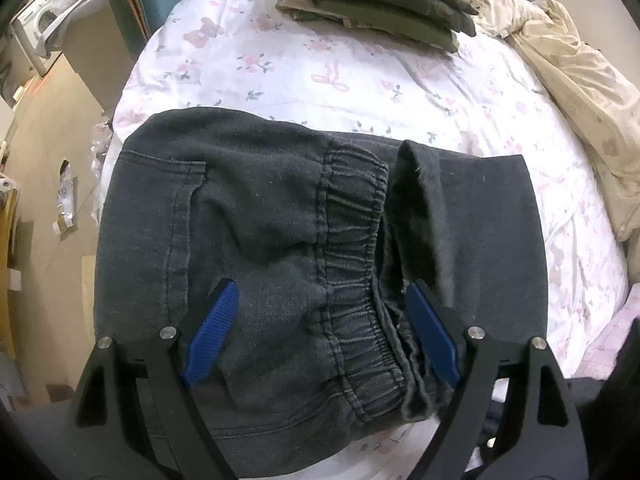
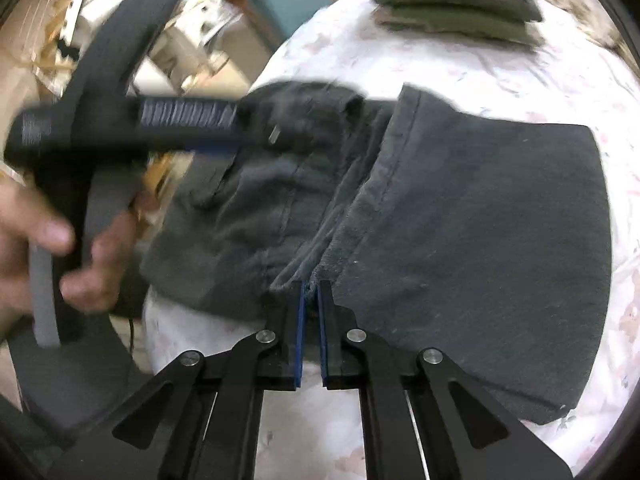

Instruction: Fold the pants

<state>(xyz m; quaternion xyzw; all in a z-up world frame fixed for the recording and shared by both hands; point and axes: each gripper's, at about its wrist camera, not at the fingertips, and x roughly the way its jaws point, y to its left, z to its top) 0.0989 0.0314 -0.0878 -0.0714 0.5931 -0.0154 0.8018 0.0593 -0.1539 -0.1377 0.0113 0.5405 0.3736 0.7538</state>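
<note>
Pants (image 1: 280, 220) are lying dark grey and already partly folded on the flowered bed sheet (image 1: 360, 80), filling the centre of both frames. In the left wrist view the elastic waistband (image 1: 352, 248) is running top to bottom through mid-frame, with the turned-over leg end (image 1: 424, 200) just right of it.

Left tool (image 1: 320, 332) is hovering spread wide over the waistband, blue pads straddling it, gripping nothing.

Right tool (image 2: 311, 304) is sitting pinched shut on the near edge of the fabric at the seam where the two folded halves meet, lower centre of its frame. Left tool (image 2: 192, 120) is showing blurred in the upper left there, so its own state is not readable from that view.

Key relation: the bundle's long axis is running left to right across the frame, the fold line cutting across it, straight ahead of both tools. Right tool is the one already on the cloth; my guess is the next fold pivots on that seam.

Stack of folded olive clothes (image 1: 380, 0) is sitting at the top of frame, well apart.
</note>
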